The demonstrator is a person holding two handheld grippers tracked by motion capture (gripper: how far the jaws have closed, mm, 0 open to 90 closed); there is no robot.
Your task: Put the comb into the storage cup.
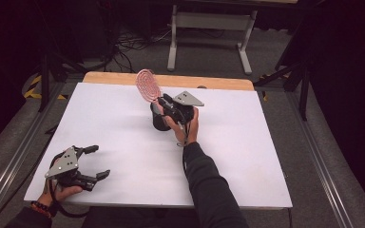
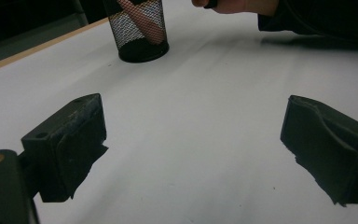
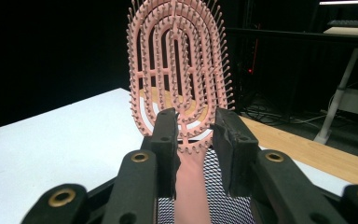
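Forearm in a dark sleeve reaches across the white table (image 1: 247, 156), holding the right gripper (image 3: 193, 140) over a black mesh cup (image 1: 159, 121) near the table's far middle. Its jaws stand slightly apart on either side of the handle of the pink vented hairbrush (image 3: 179, 70), pads not pressing. Hairbrush stands upright in the cup. Left gripper (image 1: 92, 161) rests at the near left corner, jaws wide apart, broad bare tabletop ahead.
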